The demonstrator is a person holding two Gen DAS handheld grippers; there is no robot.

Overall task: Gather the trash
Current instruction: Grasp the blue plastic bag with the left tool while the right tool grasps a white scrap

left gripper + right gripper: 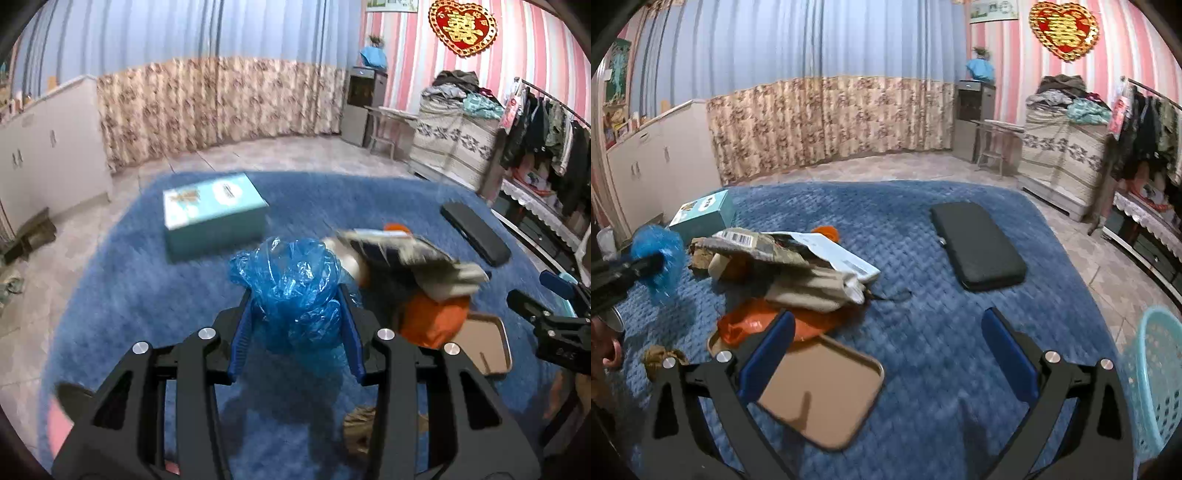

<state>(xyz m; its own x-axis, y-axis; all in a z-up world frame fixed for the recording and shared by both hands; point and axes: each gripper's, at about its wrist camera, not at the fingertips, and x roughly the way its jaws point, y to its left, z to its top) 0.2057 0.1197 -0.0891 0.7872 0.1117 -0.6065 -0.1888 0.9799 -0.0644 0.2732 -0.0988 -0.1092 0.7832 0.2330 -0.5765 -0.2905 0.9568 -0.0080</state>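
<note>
My left gripper [295,301] is shut on a crumpled blue plastic bag [291,284] and holds it above the blue blanket; the bag also shows at the left of the right wrist view [659,258]. A pile of trash lies on the blanket: paper packaging with a barcode [757,245], beige wrappers [812,288] and an orange plastic bag [750,323]. In the left wrist view the pile [410,258] is just right of the blue bag. My right gripper [886,339] is open and empty, above the blanket right of the pile.
A tan metal tray [820,398] lies below the pile. A teal box [214,214] sits at the blanket's far left, a black case [977,245] at the right. A light-blue laundry basket [1156,387] stands at the far right. A crumpled brown scrap [659,356] lies near the tray.
</note>
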